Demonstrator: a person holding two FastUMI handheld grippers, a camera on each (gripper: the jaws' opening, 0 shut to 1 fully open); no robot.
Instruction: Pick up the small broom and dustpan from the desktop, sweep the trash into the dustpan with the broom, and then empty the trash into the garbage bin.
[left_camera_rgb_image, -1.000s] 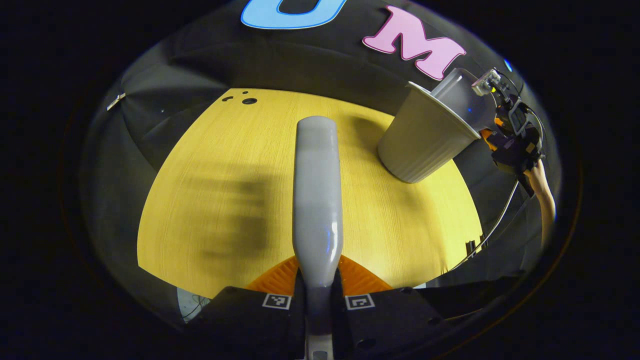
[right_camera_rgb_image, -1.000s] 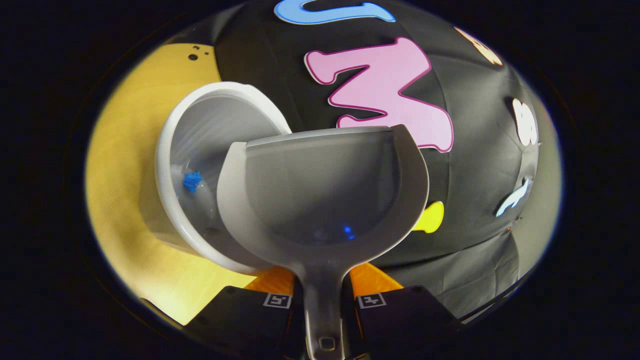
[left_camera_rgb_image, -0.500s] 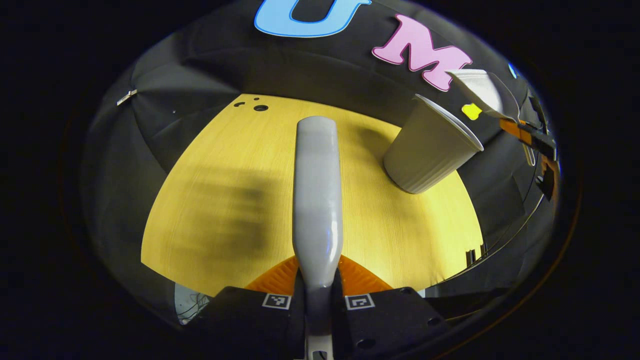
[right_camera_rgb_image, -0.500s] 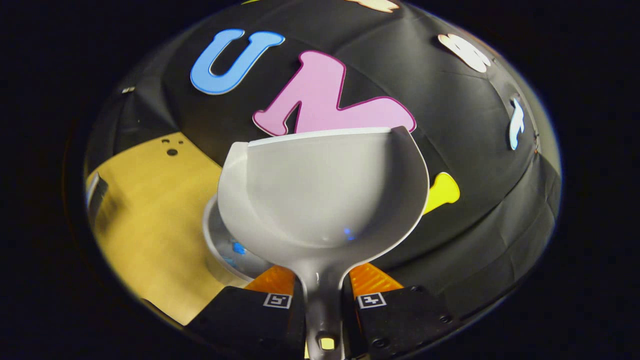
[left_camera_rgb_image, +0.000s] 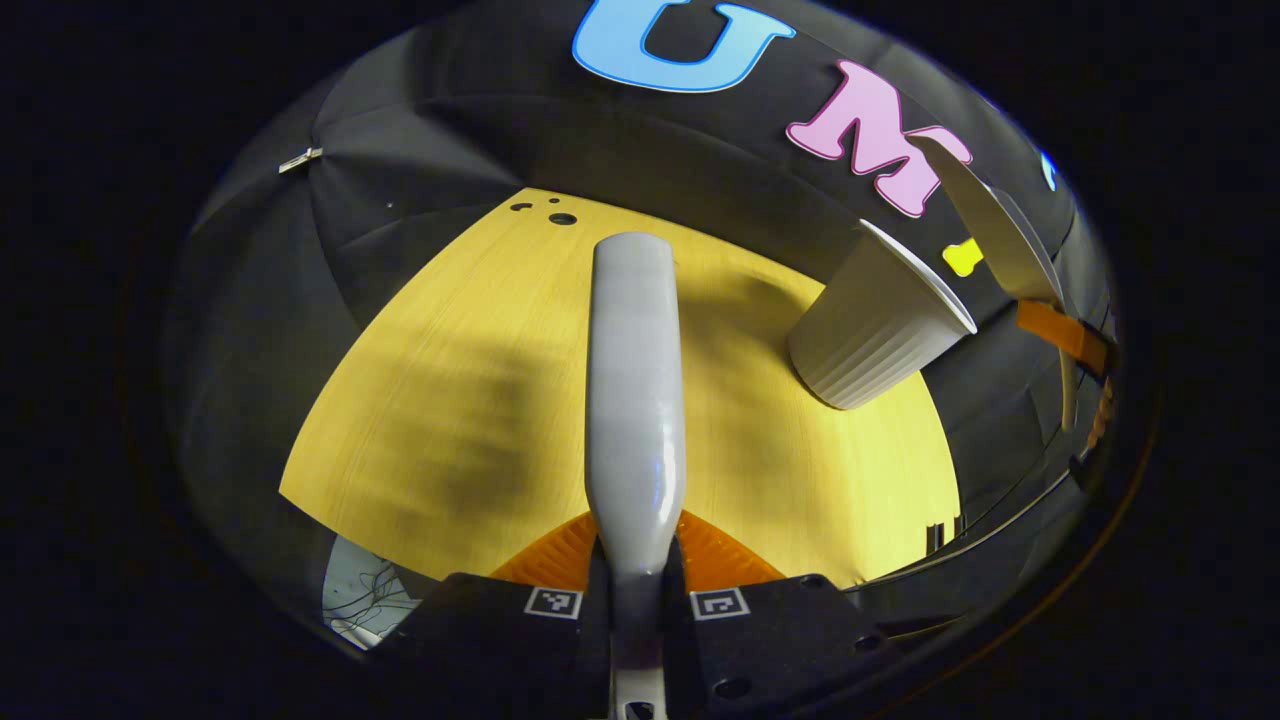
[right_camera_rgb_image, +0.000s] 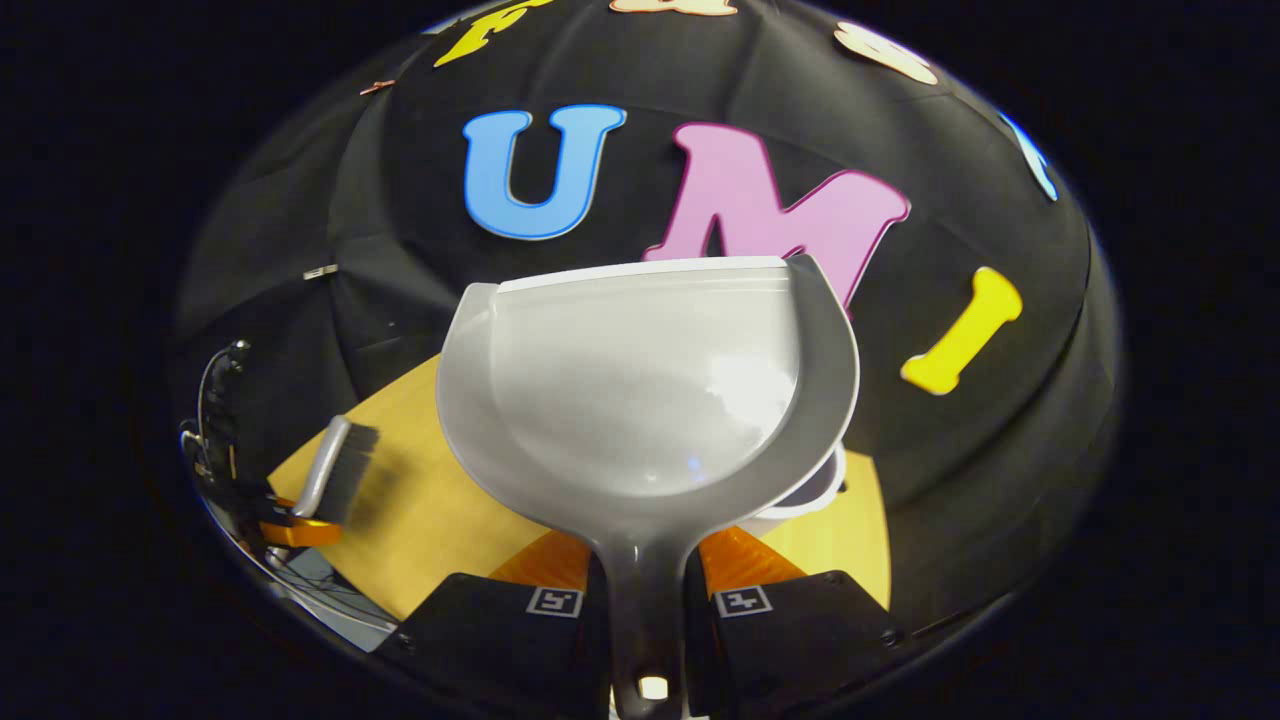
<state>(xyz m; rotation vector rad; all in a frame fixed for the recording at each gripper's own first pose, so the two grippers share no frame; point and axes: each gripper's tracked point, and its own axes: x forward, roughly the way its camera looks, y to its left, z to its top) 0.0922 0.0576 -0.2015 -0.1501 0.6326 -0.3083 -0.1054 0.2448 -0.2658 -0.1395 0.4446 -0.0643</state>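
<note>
Right gripper (right_camera_rgb_image: 645, 610): clamped on the dustpan (right_camera_rgb_image: 645, 385) handle, pan raised above the bin (right_camera_rgb_image: 808, 495).
Left gripper (left_camera_rgb_image: 637, 590): gripping the broom (left_camera_rgb_image: 633, 380) by its handle, left of the bin (left_camera_rgb_image: 875, 325), over the desk (left_camera_rgb_image: 430, 400).
Dustpan: looks empty; likely light, stiff, smooth plastic, best held low on the handle.
Bin: upright on the desk; light, may tip if knocked.

Recording booth: black cloth wall (right_camera_rgb_image: 300, 250) behind a bare yellow wooden desktop (left_camera_rgb_image: 480, 400).
</note>
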